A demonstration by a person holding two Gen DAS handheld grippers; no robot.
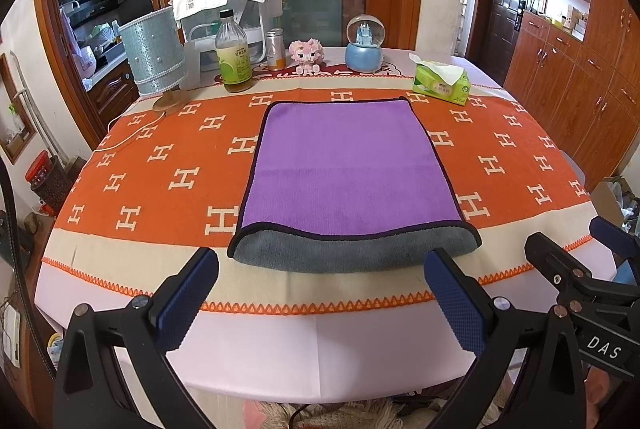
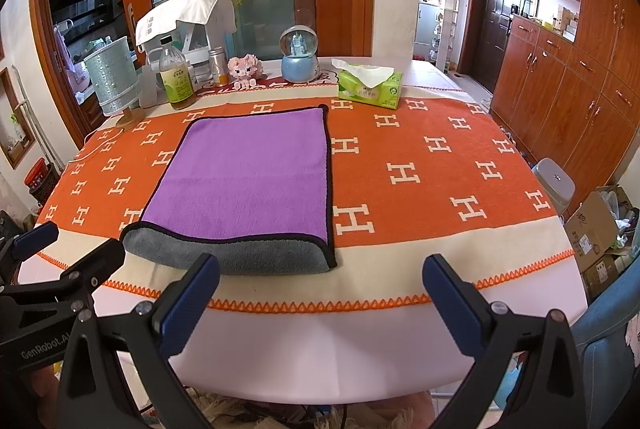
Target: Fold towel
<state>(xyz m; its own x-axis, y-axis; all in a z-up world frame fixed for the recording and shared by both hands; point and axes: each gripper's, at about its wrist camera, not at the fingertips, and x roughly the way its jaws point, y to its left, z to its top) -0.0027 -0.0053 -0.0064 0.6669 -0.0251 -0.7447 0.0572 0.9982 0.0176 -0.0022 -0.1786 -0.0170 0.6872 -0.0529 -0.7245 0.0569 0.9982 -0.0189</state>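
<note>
Left wrist view: our left gripper [image 1: 320,293] hangs with jaws spread wide, just short of the purple-and-grey towel [image 1: 348,169] lying doubled on the orange tablecloth [image 1: 160,165].

Right wrist view: our right gripper [image 2: 320,293] is likewise spread and empty; we should pinch both layers at the near corners [image 2: 326,257] together.

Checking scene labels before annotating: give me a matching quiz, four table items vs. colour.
Things:
1. towel
2. tissue pack
3. snow globe
4. bottle

Colours:
A. green wrapper
B. purple top, grey underside
C. clear glass, yellow-green label
D. light blue base

Pairs: 1-B, 2-A, 3-D, 4-C
</note>
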